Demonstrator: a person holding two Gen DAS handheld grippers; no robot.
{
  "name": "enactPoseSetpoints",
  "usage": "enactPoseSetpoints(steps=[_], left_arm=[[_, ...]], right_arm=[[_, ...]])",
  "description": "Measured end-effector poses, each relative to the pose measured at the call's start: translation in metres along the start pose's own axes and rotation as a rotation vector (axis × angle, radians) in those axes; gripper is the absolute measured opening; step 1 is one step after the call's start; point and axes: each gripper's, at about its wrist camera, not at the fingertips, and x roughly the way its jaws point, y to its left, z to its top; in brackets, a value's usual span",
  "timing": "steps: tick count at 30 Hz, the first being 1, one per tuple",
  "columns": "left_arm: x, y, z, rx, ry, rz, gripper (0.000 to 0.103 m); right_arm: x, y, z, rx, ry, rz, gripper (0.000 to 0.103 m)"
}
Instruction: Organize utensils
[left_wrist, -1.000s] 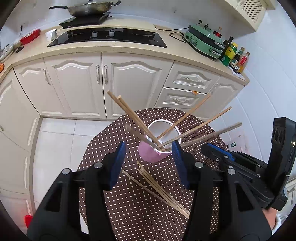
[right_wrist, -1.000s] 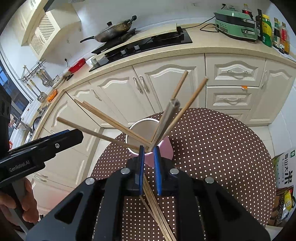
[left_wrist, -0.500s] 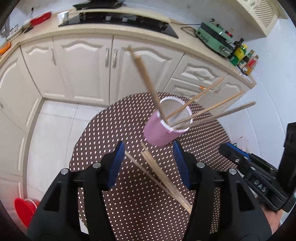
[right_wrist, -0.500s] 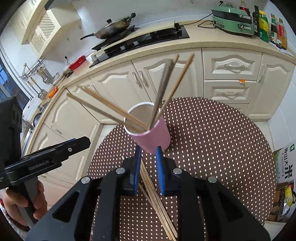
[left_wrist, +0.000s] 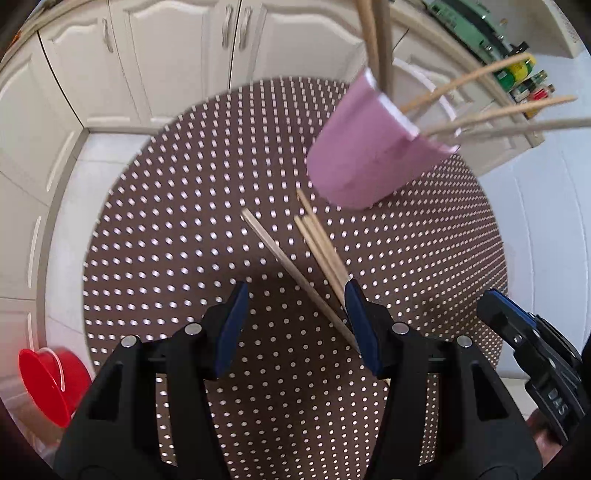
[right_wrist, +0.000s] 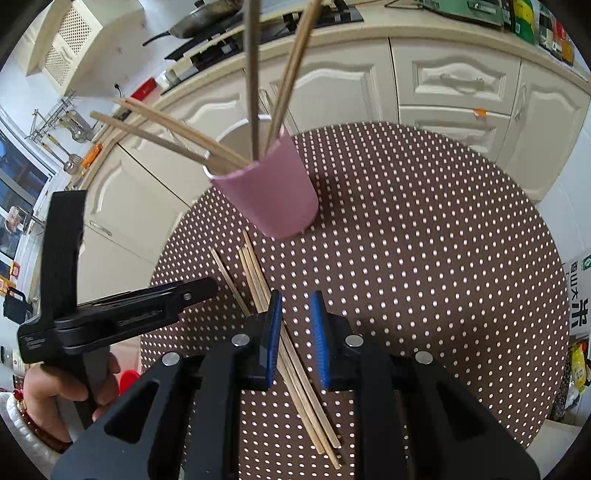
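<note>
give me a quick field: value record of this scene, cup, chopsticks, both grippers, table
cup: pink cup, upright on the table
in cup: several chopsticks leaning out over the rim
loose chopsticks: bundle lying flat on the cloth in front of the cup
left gripper: open, holding nothing, low over the loose chopsticks
right gripper: open, holding nothing, above the same bundle
table: round, brown polka-dot cloth

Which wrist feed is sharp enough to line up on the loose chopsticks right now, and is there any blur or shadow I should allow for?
Left wrist view: motion-smeared; pink cup and polka dots streak, and the left gripper shades the loose chopsticks. Right wrist view: sharp; loose chopsticks and cup crisp, fisheye bending the cabinets.
</note>
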Motion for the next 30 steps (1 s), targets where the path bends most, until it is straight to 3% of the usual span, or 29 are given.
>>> enactPoseSetpoints(steps=[3, 11, 18, 24, 30], left_arm=[[0.014, -0.001, 0.0, -0.004, 0.023, 0.019, 0.054], [0.039, -0.012, 0.015, -0.018, 0.045, 0.093, 0.039], [0.044, -0.031, 0.017, 0.133, 0.041, 0.174, 0.026], [0.041, -0.023, 0.015, 0.152, 0.045, 0.123, 0.015], [0.04, -0.007, 0.016, 0.176, 0.062, 0.063, 0.01]], right_arm=[[0.006, -0.006, -0.003, 0.007, 0.021, 0.005, 0.015], [0.017, -0.008, -0.002, 0.002, 0.056, 0.023, 0.016], [0.039, 0.001, 0.007, -0.025, 0.107, 0.055, 0.016], [0.063, 0.018, 0.012, -0.063, 0.17, 0.068, 0.016], [0.084, 0.035, 0.015, -0.14, 0.217, 0.043, 0.016]])
